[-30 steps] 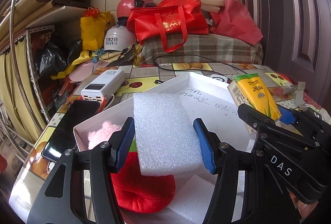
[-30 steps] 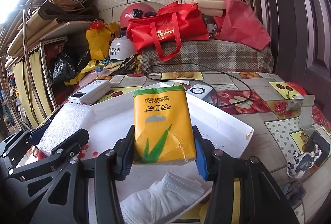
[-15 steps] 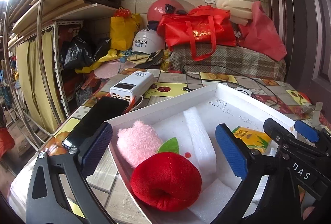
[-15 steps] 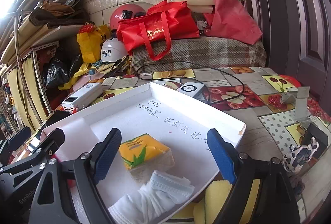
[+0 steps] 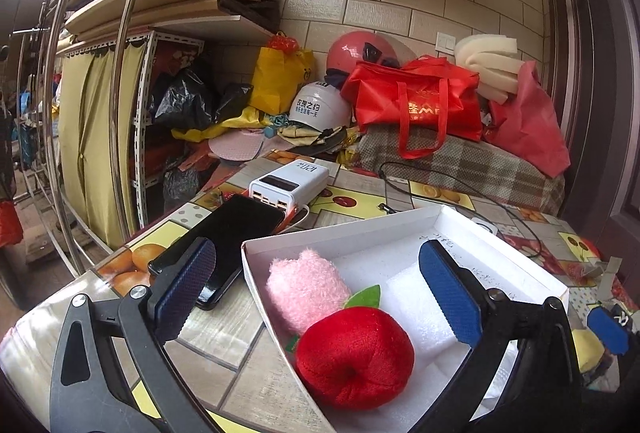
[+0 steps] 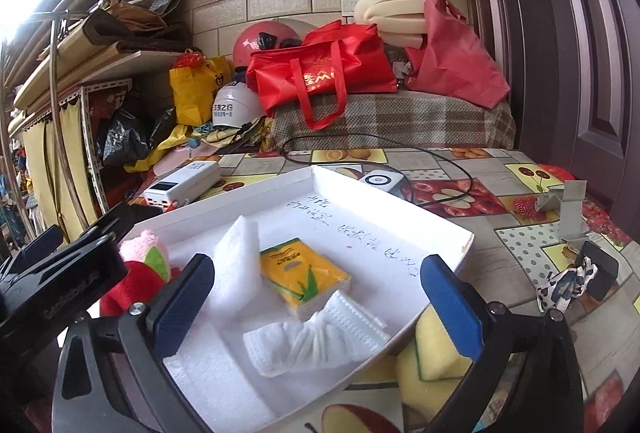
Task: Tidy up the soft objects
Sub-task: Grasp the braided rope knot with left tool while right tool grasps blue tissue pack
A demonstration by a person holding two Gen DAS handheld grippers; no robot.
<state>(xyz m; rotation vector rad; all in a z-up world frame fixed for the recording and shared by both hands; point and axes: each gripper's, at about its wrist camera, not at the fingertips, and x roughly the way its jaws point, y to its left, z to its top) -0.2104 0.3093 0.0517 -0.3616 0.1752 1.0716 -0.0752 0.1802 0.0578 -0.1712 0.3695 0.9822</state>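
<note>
A white shallow box (image 5: 344, 229) (image 6: 400, 201) lies on the table. It holds a red plush apple (image 5: 354, 353), a pink plush toy (image 5: 304, 289), a white foam block (image 6: 236, 265) (image 5: 416, 309), a yellow tissue pack (image 6: 300, 277) and a white face mask (image 6: 316, 333). My left gripper (image 5: 316, 289) is open and empty above the box's near left corner. My right gripper (image 6: 316, 301) is open and empty above the near part of the box, over the tissue pack and mask.
A black phone (image 5: 224, 237) and a white power bank (image 5: 290, 187) lie left of the box. A yellow sponge (image 6: 436, 357) sits by the box's near right edge. A patterned fabric piece (image 6: 568, 283), a cable (image 6: 440, 161), bags and helmets stand behind.
Both grippers opened and let go: the foam block and the tissue pack now lie in the box. Both grippers have pulled back and up from the box.
</note>
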